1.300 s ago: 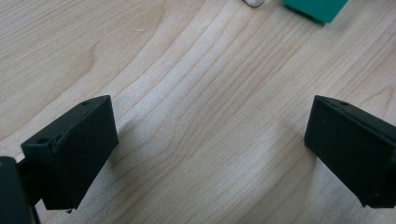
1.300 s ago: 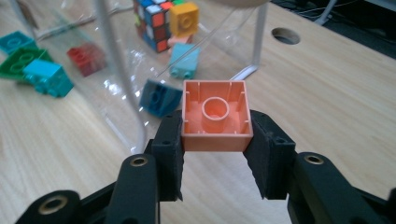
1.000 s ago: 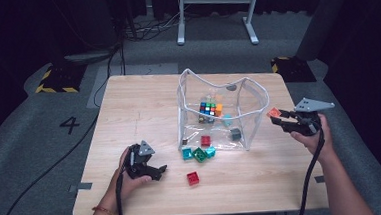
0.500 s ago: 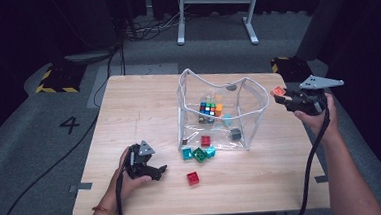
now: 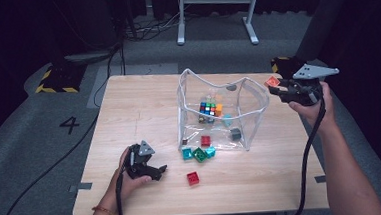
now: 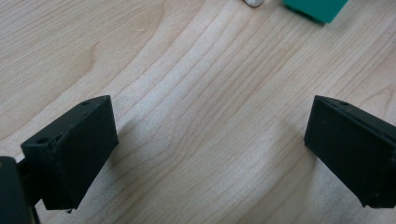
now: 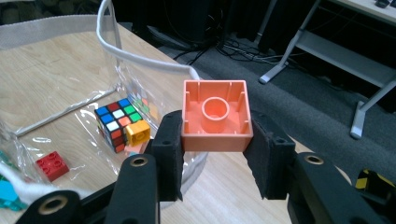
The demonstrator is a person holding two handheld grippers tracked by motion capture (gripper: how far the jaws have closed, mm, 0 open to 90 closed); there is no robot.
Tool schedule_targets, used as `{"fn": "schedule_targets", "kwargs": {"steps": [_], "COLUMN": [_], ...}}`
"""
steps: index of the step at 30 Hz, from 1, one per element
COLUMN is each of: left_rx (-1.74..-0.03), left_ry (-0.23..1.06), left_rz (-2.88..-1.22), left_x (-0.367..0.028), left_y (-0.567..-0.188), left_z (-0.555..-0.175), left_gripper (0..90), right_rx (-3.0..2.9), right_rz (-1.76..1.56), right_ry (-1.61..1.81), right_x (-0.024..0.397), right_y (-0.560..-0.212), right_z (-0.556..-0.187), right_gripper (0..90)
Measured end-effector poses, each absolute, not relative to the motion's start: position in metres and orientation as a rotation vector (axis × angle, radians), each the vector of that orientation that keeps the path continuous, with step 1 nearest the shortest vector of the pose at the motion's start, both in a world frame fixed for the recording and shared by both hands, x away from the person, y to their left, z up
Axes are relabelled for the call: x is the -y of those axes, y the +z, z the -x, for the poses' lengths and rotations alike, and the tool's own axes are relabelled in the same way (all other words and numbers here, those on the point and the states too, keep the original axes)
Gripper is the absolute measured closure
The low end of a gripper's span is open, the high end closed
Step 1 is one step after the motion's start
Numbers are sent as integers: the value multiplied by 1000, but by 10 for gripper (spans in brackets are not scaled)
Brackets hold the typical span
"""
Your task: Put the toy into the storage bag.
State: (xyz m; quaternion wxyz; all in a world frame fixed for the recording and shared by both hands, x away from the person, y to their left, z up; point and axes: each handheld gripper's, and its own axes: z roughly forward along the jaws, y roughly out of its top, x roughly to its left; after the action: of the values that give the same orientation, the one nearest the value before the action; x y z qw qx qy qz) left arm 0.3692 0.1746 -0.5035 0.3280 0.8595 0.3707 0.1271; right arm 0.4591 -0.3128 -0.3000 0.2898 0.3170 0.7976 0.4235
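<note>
- R gripper [image 5: 281,88] is up in the air past the right edge of the table [image 5: 143,108], just right of the clear bag [image 5: 252,126], level w/ its rim.
- Its jaws are clamped on an orange block [image 7: 215,115]; in the right gripper view the block sits between the two black pads w/ hollow underside facing the camera, round tube in the middle.
- High view: orange block [image 5: 272,82] shows at the gripper tip, near the bag's right top corner, not inside the bag.
- L gripper [image 5: 155,171] rests low over the near-left part of the table, jaws spread wide, nothing between them; the left gripper view has bare wood between the two pads.
- Clear bag stands upright mid-table, mouth open upward, white trim round the rim.
- Inside the bag: colour cube [image 5: 207,109] toward the far side, yellow block [image 7: 137,133] touching it, red block [image 5: 206,141] near the front wall, dark grey piece [image 5: 235,133] to the right of that.
- Outside the bag, just in front of its near wall: teal block [image 5: 187,153], green block [image 5: 199,154], another teal one [image 5: 210,152], all close together.
- Loose red block [image 5: 193,178] lies nearer still, apart from that cluster, right of the L gripper.
- Edge of a green block [image 6: 316,9] shows at the top of the left gripper view, well ahead of the jaws.
</note>
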Motion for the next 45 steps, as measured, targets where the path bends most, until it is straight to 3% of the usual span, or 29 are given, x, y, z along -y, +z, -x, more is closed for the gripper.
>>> {"fn": "schedule_targets", "kwargs": {"steps": [14,32,45], "left_rx": [-971,-971,-971], "left_ry": [333,333,333], "left_rz": [-2251,-2250,-2250], "left_x": [-175,-175,-175], "left_y": [-503,-503,-504], "left_z": [-369,-369,-369], "left_gripper": [27,26,27], "right_rx": [-2208,-2404,-2597], "right_rz": [-721,-546,-495], "right_ry": [1195,1176,936], "right_x": [274,219,187], "right_y": [-287,-302,-310], "right_z": [-466,-479,-494], "right_gripper": [590,590,589]}}
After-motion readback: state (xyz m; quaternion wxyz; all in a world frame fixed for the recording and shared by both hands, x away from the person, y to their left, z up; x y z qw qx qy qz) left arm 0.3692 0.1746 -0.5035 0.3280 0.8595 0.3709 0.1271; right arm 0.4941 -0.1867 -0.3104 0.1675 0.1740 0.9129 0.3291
